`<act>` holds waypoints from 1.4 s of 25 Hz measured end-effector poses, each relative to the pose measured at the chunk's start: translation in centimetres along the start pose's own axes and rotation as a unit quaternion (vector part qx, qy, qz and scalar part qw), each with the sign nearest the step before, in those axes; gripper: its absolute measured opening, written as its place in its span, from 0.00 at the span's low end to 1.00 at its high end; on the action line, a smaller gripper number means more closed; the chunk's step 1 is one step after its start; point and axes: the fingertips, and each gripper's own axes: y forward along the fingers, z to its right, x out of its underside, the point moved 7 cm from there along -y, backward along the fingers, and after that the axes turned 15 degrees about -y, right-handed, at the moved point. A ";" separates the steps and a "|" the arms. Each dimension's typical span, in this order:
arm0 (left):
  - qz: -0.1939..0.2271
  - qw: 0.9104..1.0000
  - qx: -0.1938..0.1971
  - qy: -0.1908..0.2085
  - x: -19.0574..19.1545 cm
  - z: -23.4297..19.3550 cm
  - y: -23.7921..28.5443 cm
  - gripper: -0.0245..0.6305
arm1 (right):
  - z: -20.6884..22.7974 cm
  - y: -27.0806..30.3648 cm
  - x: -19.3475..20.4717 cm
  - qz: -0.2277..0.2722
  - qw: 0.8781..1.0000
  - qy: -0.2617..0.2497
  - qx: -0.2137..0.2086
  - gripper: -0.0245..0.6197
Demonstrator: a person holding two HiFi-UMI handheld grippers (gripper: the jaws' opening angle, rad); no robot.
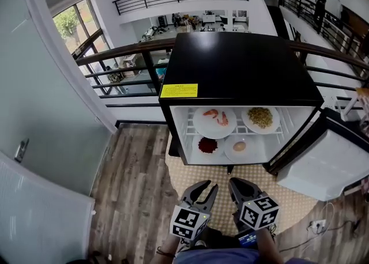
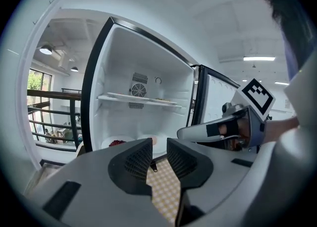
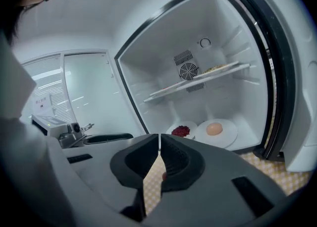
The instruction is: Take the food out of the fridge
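My left gripper (image 2: 159,146) has its 2 black ribbed jaws a little apart with nothing between them. I judge that gap suits the thin rim of a plate. My right gripper (image 3: 159,141) has its jaws pressed together and is empty. Both hang low in front of me, side by side over the beige checked mat (image 1: 300,199), pointing at the small black-topped fridge with a white interior (image 1: 242,67). They are well short of it and touch nothing.

Its white door (image 1: 323,162) stands swung out to the right, so all the food is open to reach. On the upper wire shelf sit a white plate of orange shrimp (image 1: 214,121) and, beside it, a white plate of yellowish noodles (image 1: 260,117). On the fridge floor below are a white plate of dark red food (image 1: 209,145) and a white plate with 1 pale round lump (image 1: 239,146).

All 4 plates are inside, so nothing is out yet. The lower 2 are nearest my grippers and look the easier start.
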 end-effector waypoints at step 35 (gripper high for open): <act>-0.055 0.995 -0.075 -0.036 2.9 -9.1 8.2 0.17 | 9.2 17.7 6.0 -0.099 0.966 0.238 0.027 0.26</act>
